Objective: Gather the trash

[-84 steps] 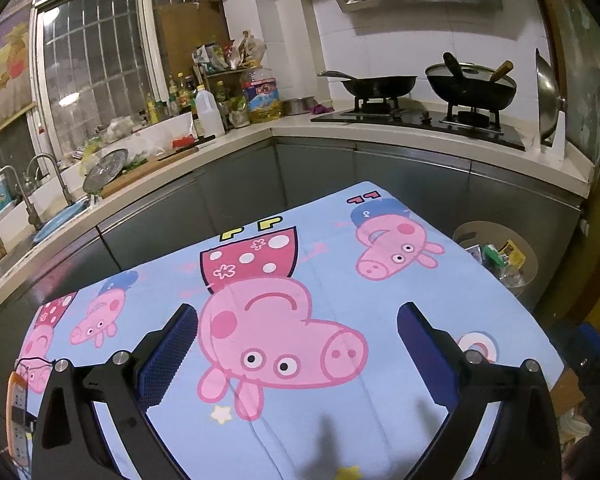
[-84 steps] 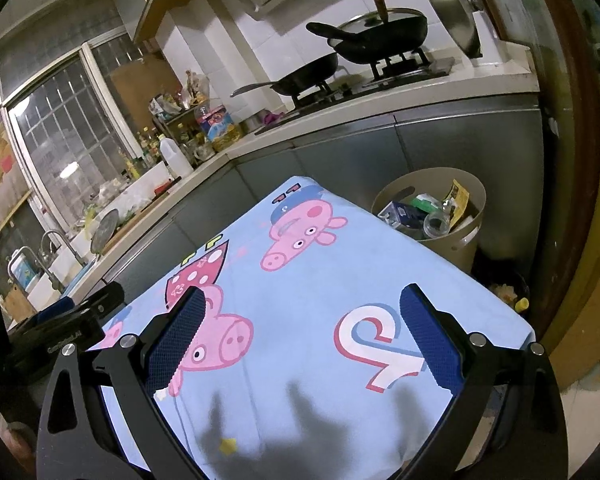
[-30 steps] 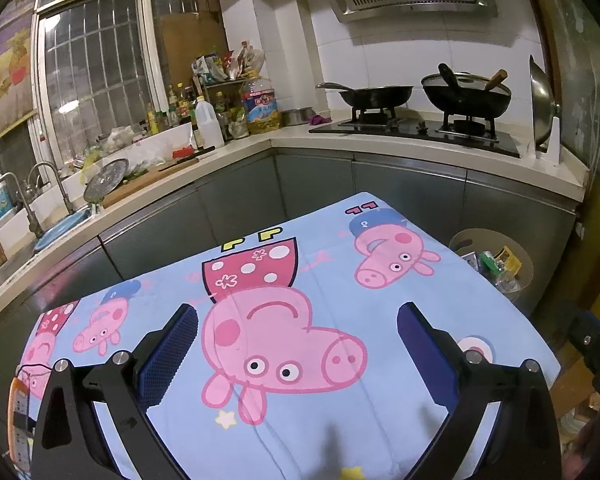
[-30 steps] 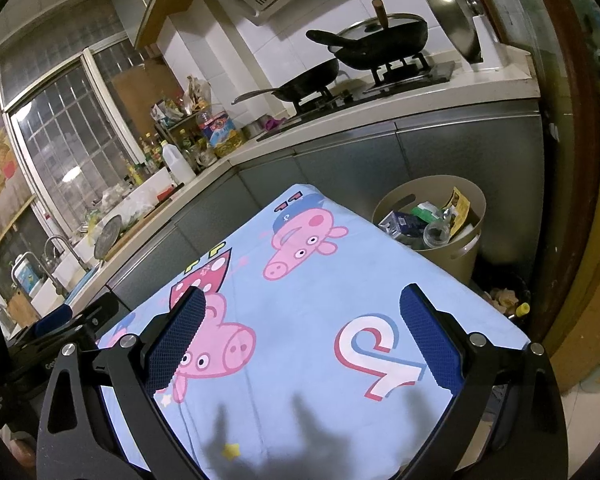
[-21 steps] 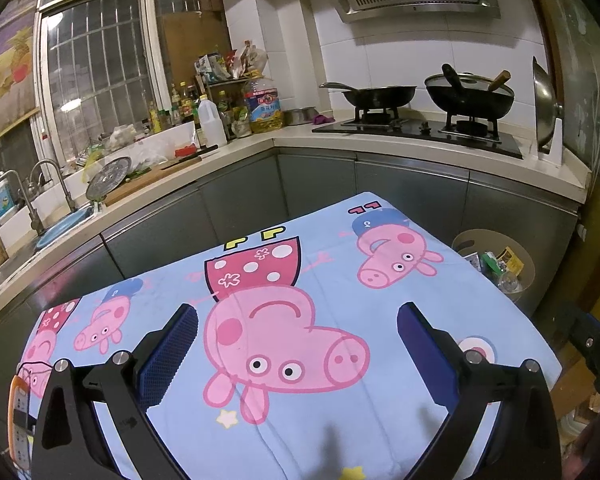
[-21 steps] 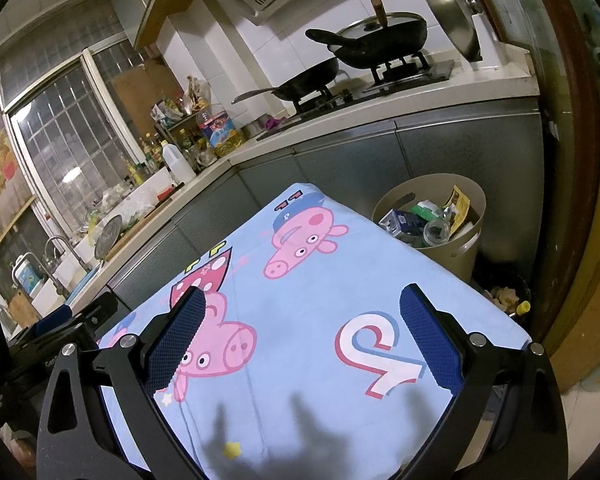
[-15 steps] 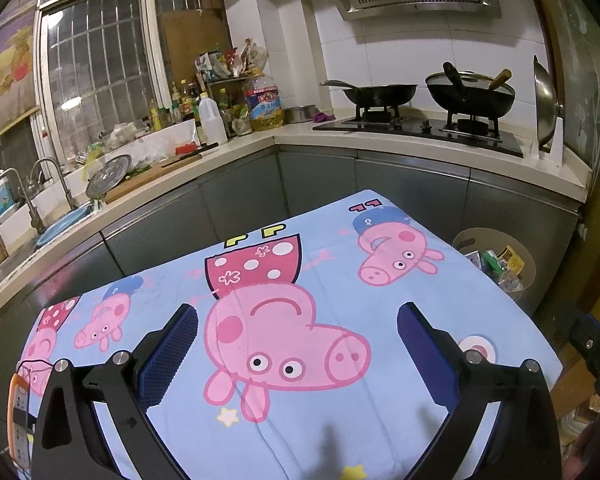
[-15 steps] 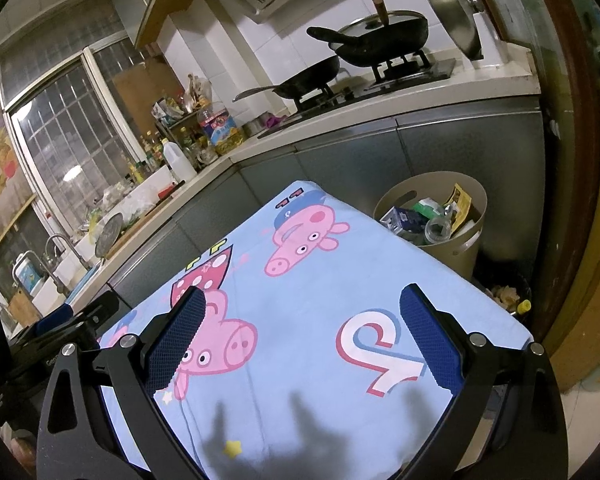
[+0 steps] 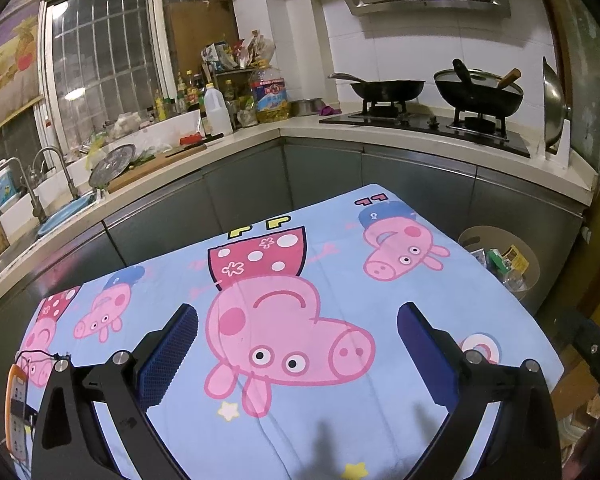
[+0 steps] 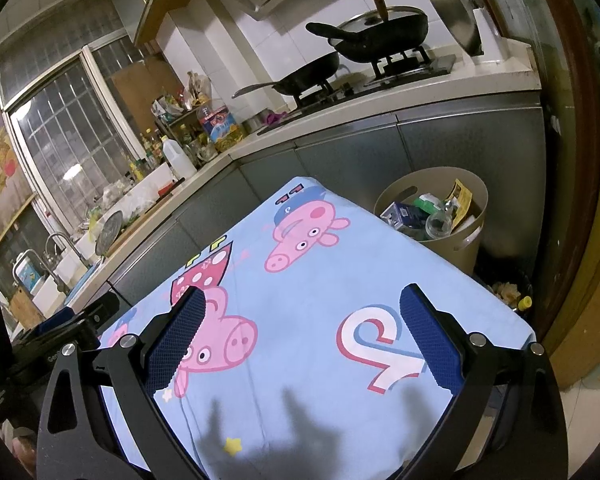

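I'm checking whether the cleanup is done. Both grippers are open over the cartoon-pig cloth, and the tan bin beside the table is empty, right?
Not quite: the tan bin is not empty. The right wrist view shows it holding cartons, wrappers and a clear bottle. The rest holds: the left gripper and right gripper are both open, holding nothing, over the cartoon-pig cloth.

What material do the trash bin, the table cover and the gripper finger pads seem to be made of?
Trash bin: likely matte beige plastic, with smooth moulded walls and a cut-out handle.
Table cover: printed woven fabric, soft creases, no shine.
Right gripper pads: probably blue rubber or foam; the surface looks grid-textured.
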The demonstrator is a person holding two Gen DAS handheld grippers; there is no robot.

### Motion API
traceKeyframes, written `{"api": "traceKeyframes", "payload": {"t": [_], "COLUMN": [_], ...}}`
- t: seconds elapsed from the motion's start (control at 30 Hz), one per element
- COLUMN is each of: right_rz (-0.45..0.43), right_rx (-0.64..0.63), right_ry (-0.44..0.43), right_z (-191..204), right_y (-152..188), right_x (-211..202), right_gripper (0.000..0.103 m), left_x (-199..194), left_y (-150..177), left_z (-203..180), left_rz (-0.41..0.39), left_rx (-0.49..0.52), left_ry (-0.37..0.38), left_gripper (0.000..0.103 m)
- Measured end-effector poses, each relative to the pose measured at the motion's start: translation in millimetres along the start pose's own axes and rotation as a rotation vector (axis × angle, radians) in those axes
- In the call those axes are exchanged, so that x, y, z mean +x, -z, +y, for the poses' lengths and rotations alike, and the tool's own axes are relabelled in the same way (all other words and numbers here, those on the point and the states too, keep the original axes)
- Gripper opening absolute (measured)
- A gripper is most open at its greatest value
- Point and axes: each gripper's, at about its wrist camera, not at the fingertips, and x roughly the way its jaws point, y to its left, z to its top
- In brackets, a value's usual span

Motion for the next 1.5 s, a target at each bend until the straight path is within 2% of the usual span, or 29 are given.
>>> {"api": "traceKeyframes", "payload": {"t": [1.1,1.5], "right_rz": [0.007,0.007], "right_rx": [0.002,0.0], "right_ry": [-0.002,-0.005], "right_z": [-0.5,1.0], "right_y": [0.3,2.8], "right_x": [-0.7,-1.6], "right_gripper": [0.097,0.097], "left_x": [1.0,-2.6], "left_y": [2.1,4.7], "left_z": [1.1,1.4], "left_rz": [0.0,-0.014], "left_rx": [0.005,0.039], "left_ry": [-0.005,-0.032], "left_gripper": [0.099,0.099]}}
